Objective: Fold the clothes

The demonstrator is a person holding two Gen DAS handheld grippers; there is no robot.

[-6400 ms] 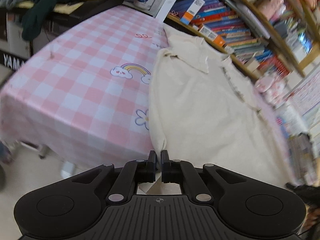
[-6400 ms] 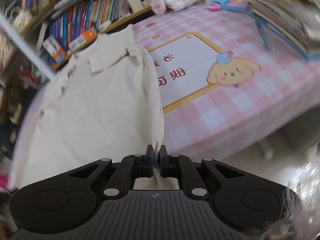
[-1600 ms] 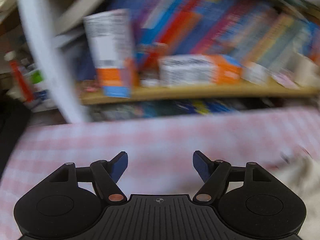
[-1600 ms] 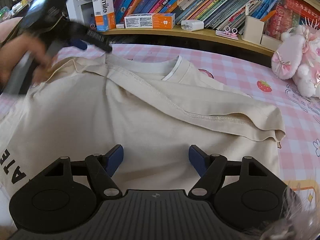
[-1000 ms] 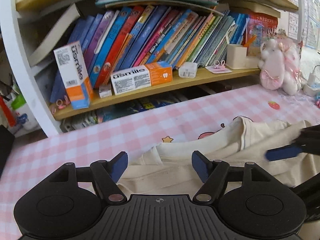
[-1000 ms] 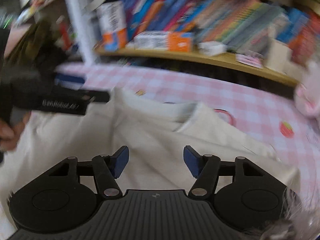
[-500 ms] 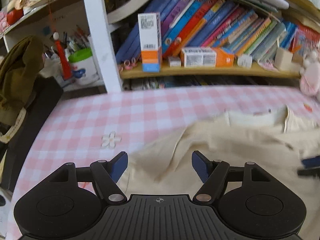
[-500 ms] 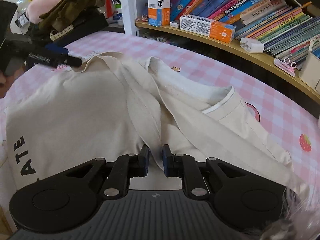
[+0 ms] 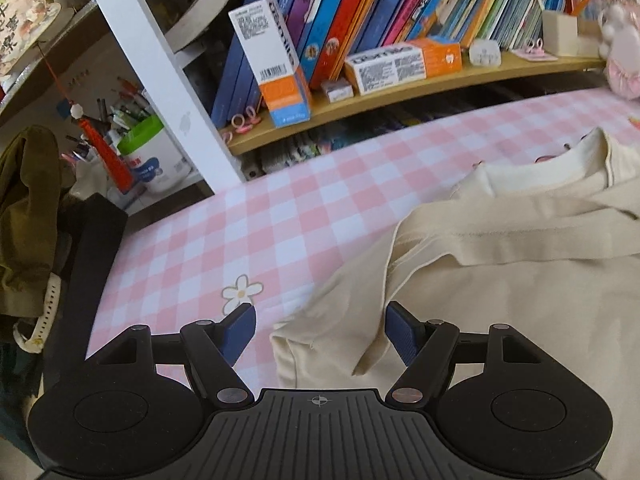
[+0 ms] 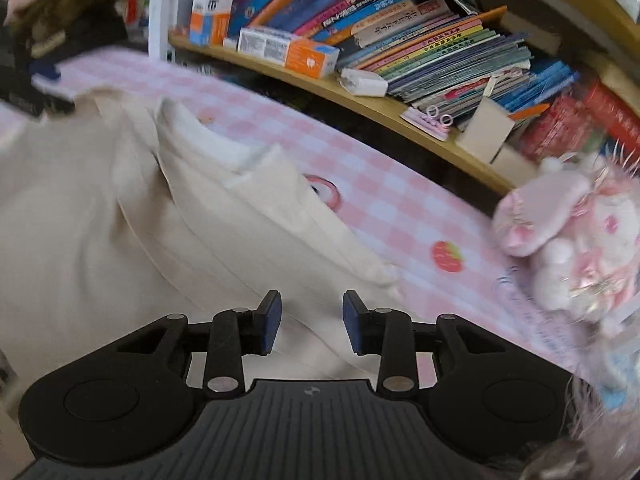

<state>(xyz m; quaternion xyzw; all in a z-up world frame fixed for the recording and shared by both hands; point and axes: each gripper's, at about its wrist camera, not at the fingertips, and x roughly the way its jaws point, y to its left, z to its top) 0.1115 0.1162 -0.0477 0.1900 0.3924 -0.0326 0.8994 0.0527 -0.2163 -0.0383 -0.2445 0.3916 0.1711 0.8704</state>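
Cloth of the cream shirt point(image 9: 500, 280) looks thin, soft and limp, a light thing that will sag, crease and slide on itself rather than hold any shape. It lies spread on the pink checked tablecloth point(image 9: 248, 232), with one sleeve band laid across the chest and its collar point(image 10: 240, 160) toward twelve o'clock, near the bookshelf. Best hold, as I judge it, is a hemmed or seamed edge: the sleeve cuff, the shoulder seam or the side fold, where doubled layers give the pads something to pinch; a grab at the flat middle would only bunch it.

Left gripper point(image 9: 320, 334) hangs with its jaws spread wide and nothing between them, over the shirt's folded corner at six o'clock in its view. Right gripper point(image 10: 308, 326) is parted more narrowly, also empty, above the cloth's edge on its side; that view is blurred, so whether the pads touch the fabric I cannot tell.

Around it: the wooden shelf point(image 9: 400, 100) of books at twelve o'clock, a pink plush toy point(image 10: 568, 236) on the table at three o'clock of the right view, close to the shirt's right edge, where a fold swung outward could brush it. A dark chair back with an olive garment point(image 9: 24, 216) stands at nine o'clock of the left view, clear of the shirt
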